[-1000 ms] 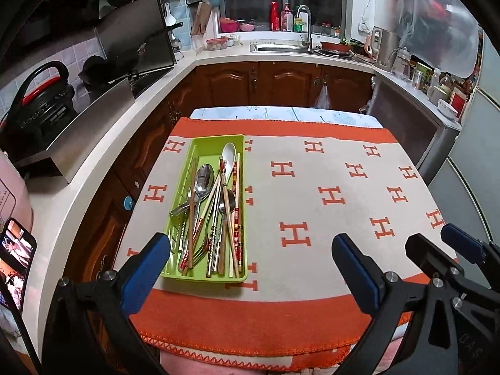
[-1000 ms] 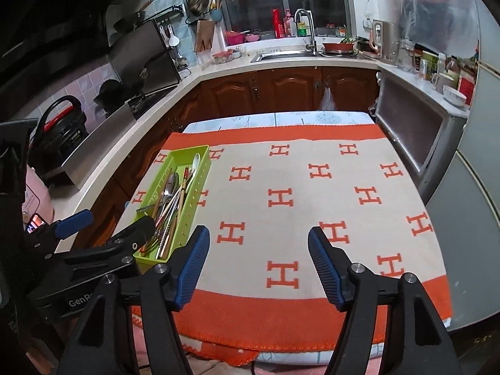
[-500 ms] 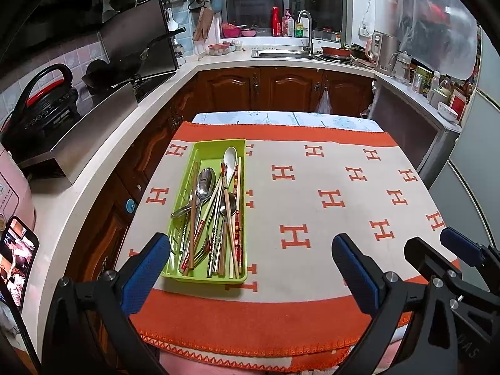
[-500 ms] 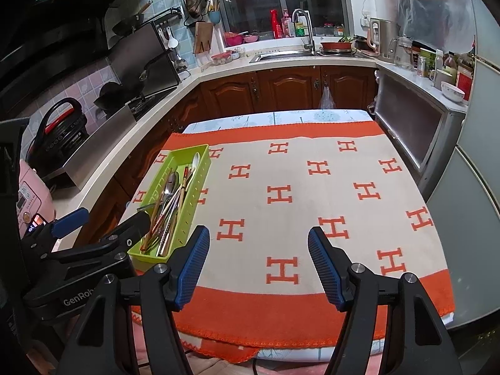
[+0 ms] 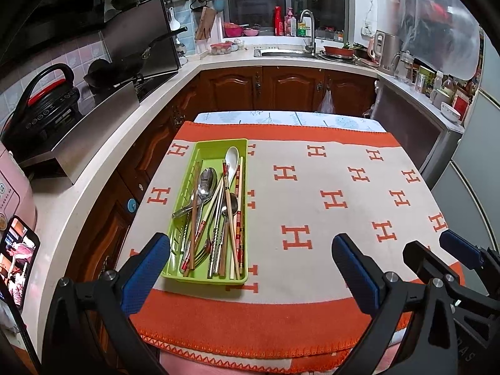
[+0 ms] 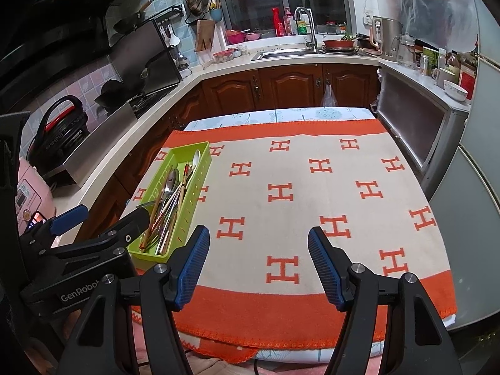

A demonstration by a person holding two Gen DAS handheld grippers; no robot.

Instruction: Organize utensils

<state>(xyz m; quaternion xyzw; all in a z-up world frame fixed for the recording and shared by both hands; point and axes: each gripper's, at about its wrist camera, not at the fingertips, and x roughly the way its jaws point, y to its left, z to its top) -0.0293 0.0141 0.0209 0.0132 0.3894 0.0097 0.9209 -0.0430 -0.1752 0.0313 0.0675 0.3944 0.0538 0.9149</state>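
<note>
A lime green tray [image 5: 187, 184] [image 6: 203, 168] lies on the left of the table, on an orange and cream cloth [image 5: 312, 193] [image 6: 297, 200]. Piled in it are metal spoons [image 5: 207, 184], a white ceramic spoon [image 5: 232, 159] and several chopsticks [image 5: 238, 218]. My left gripper [image 5: 250, 265] hovers above the table's near edge, open and empty, its left finger just short of the tray's near end. To its right, my right gripper [image 6: 257, 265] is open too, nothing between its blue pads, over bare cloth. The left gripper's black body [image 6: 78, 250] shows at the right wrist view's left.
A white counter [image 5: 93, 168] with a stove, a wok and a black cooker runs close along the table's left side. A phone [image 5: 18, 259] stands at the near left. Sink and cabinets stand behind, a metal cabinet [image 6: 415, 125] on the right.
Both views have tilted slightly, so the table sits a bit lower in the frames than a second ago. Both grippers stay open; tray and utensils lie unmoved.
</note>
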